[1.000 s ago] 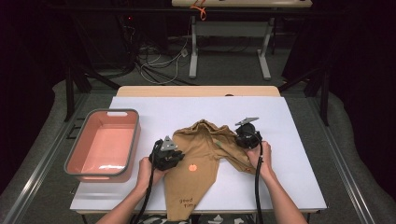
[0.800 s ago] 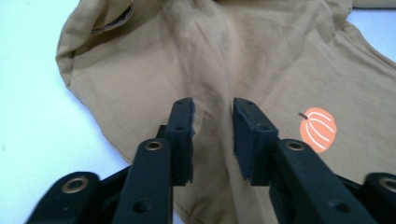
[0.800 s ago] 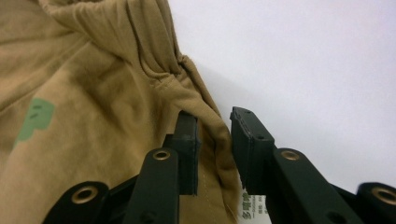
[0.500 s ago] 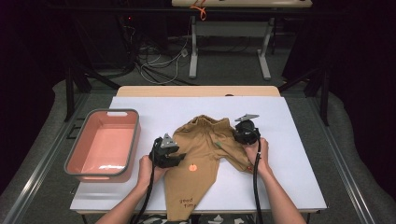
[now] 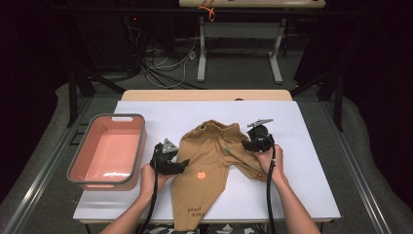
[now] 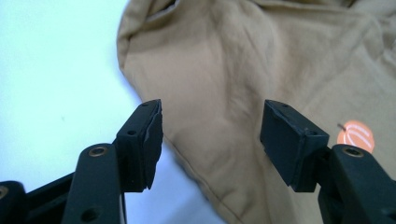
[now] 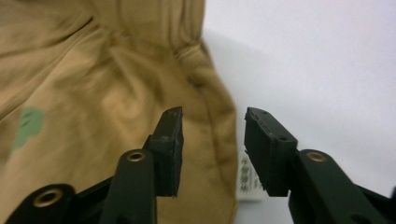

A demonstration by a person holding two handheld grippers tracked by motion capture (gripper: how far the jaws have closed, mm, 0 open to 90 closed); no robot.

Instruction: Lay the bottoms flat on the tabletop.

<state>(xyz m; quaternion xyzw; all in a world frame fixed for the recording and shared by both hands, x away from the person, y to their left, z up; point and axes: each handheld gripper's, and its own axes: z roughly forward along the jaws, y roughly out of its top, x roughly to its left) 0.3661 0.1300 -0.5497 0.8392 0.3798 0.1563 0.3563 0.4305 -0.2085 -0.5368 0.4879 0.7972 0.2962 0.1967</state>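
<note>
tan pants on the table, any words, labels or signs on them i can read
"good tim": dark letters near the hem of the tan pants, in the high view; any further letters cannot be made out.
Orange round print: a picture, no words.
Green mark: blurred, unreadable.
White tag at the edge: print too blurred to read.

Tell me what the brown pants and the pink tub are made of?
The brown pants look like soft woven or knit cloth, probably cotton: matte, wrinkled, with stitched seams and a gathered waistband. The pink tub looks like hard plastic: smooth walls, rounded corners, a faint shine on its floor and a grey rim. I can't be sure of either from looks alone.
</note>
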